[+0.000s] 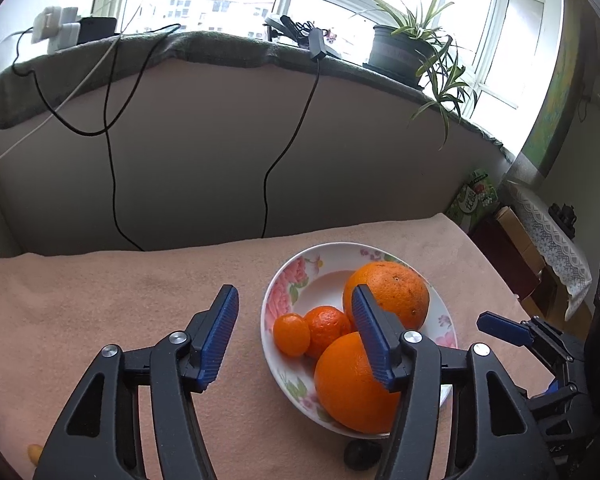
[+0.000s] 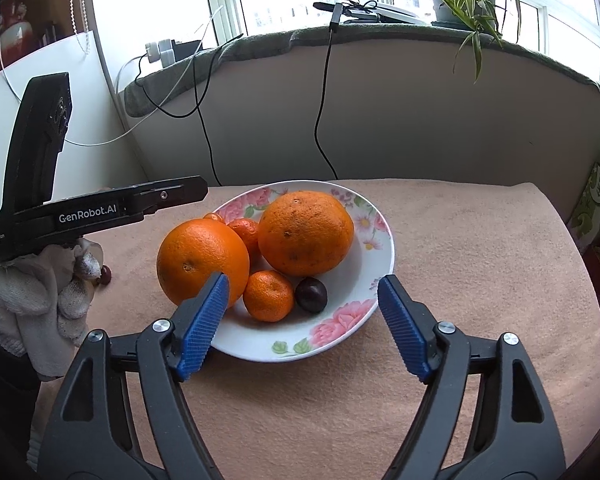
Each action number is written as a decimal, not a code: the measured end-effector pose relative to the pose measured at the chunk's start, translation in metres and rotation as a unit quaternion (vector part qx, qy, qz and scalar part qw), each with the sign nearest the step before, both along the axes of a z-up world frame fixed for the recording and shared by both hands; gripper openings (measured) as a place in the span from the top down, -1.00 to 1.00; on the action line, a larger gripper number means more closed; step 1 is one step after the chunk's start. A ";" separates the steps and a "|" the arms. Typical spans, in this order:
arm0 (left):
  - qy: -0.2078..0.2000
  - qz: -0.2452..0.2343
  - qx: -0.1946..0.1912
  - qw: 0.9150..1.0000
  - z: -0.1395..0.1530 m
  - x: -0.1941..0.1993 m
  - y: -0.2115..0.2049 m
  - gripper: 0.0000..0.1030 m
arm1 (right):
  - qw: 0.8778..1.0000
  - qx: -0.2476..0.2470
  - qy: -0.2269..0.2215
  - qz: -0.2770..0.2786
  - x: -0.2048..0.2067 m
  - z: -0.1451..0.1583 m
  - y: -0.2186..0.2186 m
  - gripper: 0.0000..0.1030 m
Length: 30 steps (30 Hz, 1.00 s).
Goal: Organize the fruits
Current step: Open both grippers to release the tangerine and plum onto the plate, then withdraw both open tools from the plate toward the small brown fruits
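Both grippers hang over the pink cloth (image 2: pixel 460 248) with nothing between their blue pads. The left gripper (image 1: pixel 294 336) stands about half open at the left rim of the floral bowl (image 2: pixel 364 280); the right gripper (image 2: pixel 302 316) gapes wide at the bowl's near edge. In the bowl: a smooth orange (image 2: pixel 202 266) on the left, a speckled orange (image 2: pixel 306 234) at the far side, a mandarin (image 2: pixel 268 296) and a dark plum (image 2: pixel 311 294) nearest. Another dark fruit (image 2: pixel 106 275) lies on the cloth beside the gloved hand (image 2: pixel 40 300).

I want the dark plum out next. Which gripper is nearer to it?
Right. The right gripper hangs open just before the plum in the bowl; the left gripper is open beyond the bowl's opposite side.
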<state>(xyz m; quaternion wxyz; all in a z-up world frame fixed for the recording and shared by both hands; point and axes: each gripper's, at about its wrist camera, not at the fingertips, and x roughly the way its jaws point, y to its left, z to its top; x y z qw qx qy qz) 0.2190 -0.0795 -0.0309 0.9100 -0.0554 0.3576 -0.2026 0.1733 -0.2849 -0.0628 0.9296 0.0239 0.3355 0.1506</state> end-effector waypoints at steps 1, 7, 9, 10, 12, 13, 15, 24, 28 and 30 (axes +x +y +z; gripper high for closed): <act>-0.003 0.002 0.002 1.000 0.002 -0.001 0.000 -0.29 | 1.000 0.000 -0.001 -0.002 0.000 0.000 0.000 -0.69; -0.025 0.010 0.017 1.000 0.011 -0.012 -0.004 -0.54 | 1.000 -0.006 -0.004 -0.006 -0.003 0.002 0.002 -0.74; -0.029 0.009 0.019 0.999 0.013 -0.015 -0.005 -0.54 | 1.000 -0.005 -0.003 -0.005 -0.003 0.002 0.002 -0.74; -0.031 0.010 0.022 0.999 0.014 -0.016 -0.005 -0.54 | 1.000 -0.003 -0.002 -0.004 -0.003 0.002 0.002 -0.74; -0.035 0.011 0.025 0.999 0.017 -0.019 -0.006 -0.55 | 1.000 -0.002 -0.002 -0.006 -0.005 0.002 0.003 -0.74; -0.037 0.011 0.026 0.999 0.018 -0.020 -0.006 -0.55 | 1.000 -0.003 -0.003 -0.006 -0.007 0.002 0.004 -0.74; -0.041 0.012 0.026 0.999 0.021 -0.024 -0.007 -0.55 | 1.000 -0.006 -0.007 -0.005 -0.009 0.004 0.006 -0.74; -0.059 0.017 0.023 0.998 0.036 -0.042 -0.002 -0.55 | 1.000 -0.011 -0.015 -0.003 -0.023 0.013 0.012 -0.74; -0.067 0.018 0.024 0.997 0.041 -0.052 0.001 -0.55 | 1.000 -0.010 -0.020 0.001 -0.031 0.015 0.014 -0.74; -0.071 0.018 0.025 0.997 0.043 -0.057 0.002 -0.55 | 1.000 -0.011 -0.022 0.004 -0.035 0.017 0.015 -0.74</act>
